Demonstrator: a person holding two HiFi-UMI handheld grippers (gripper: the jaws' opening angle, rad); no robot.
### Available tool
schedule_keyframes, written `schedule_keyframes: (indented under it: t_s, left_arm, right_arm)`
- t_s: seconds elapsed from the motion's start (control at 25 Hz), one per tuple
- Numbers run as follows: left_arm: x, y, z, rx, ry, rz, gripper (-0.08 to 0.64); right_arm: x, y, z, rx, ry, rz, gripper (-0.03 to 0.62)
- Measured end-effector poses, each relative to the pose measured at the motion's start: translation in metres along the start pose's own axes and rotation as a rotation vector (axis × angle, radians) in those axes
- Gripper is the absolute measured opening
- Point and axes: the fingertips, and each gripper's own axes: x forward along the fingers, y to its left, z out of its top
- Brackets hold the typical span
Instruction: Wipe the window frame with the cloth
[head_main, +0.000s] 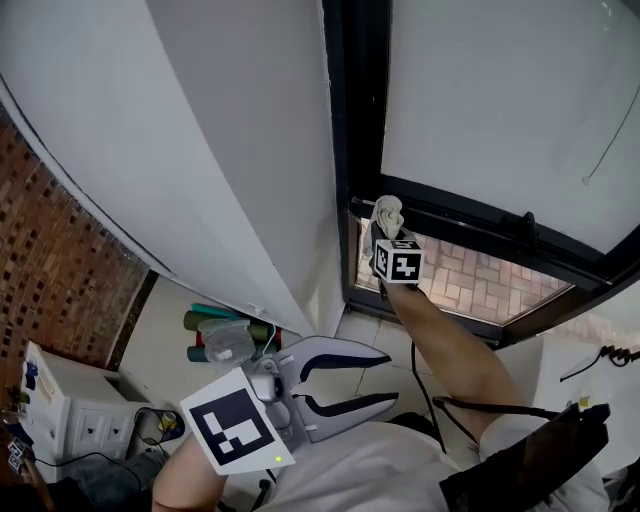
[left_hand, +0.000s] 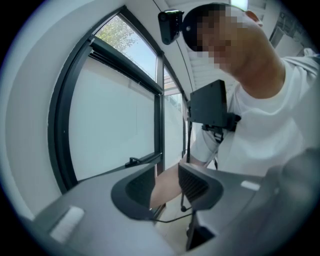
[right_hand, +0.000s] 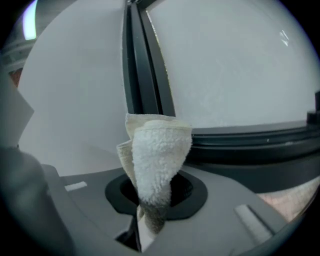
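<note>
A bunched white terry cloth (right_hand: 155, 160) sticks up from between the jaws of my right gripper (right_hand: 156, 192), which is shut on it. In the head view that cloth (head_main: 387, 215) touches the black window frame (head_main: 470, 228) near the corner where the horizontal bar meets the upright post (head_main: 345, 130). The right gripper (head_main: 391, 240) is held out at arm's length, its marker cube facing me. My left gripper (head_main: 385, 377) hangs low near my body, open with nothing between its jaws. In the left gripper view the left gripper (left_hand: 167, 187) points back at the frame (left_hand: 159, 125) and my right forearm.
A black window handle (head_main: 528, 226) sits on the horizontal bar to the right of the cloth. Frosted glass (head_main: 520, 100) fills the sash above. A white wall panel (head_main: 200, 150) runs along the left. Below left are rolled items (head_main: 225, 330) and a white box (head_main: 70, 410).
</note>
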Motion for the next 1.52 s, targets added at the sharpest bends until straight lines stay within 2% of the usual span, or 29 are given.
schedule_keyframes:
  t_s: [0.28,0.36,0.44,0.56,0.68,0.92,1.08,1.36,1.52]
  left_arm:
    - [0.007,-0.001,0.014,0.046,-0.044,-0.046,0.166]
    - [0.009,0.001,0.017,0.054,-0.057,-0.047,0.166]
    - [0.010,0.003,0.018,0.055,-0.071,-0.041,0.166]
    - [0.013,0.004,0.017,0.055,-0.073,-0.032,0.166]
    - [0.012,0.006,0.014,0.047,-0.080,-0.005,0.166]
    - [-0.006,0.011,0.007,0.025,-0.094,0.051,0.166]
    - [-0.010,0.013,0.009,0.030,-0.116,0.069,0.166]
    - [0.001,0.007,0.018,0.069,-0.135,0.031,0.166]
    - [0.004,0.004,0.028,0.095,-0.130,-0.003,0.166]
  right_arm:
    - [-0.040,0.025,0.034,-0.548,0.083,0.083,0.071]
    - [-0.038,0.032,0.035,-0.705,0.156,0.113,0.071]
    - [-0.030,0.035,0.021,-0.865,0.269,0.149,0.071]
    - [-0.016,0.036,-0.002,-1.015,0.423,0.188,0.071]
    - [0.000,0.035,-0.005,-1.168,0.474,0.171,0.071]
    - [0.023,0.030,0.005,-1.245,0.550,0.140,0.071]
    - [0.021,0.027,0.032,-1.261,0.572,0.128,0.071]
    - [-0.003,0.037,0.098,-1.350,0.556,0.107,0.071]
    - [-0.018,0.046,0.146,-1.347,0.561,0.110,0.071]
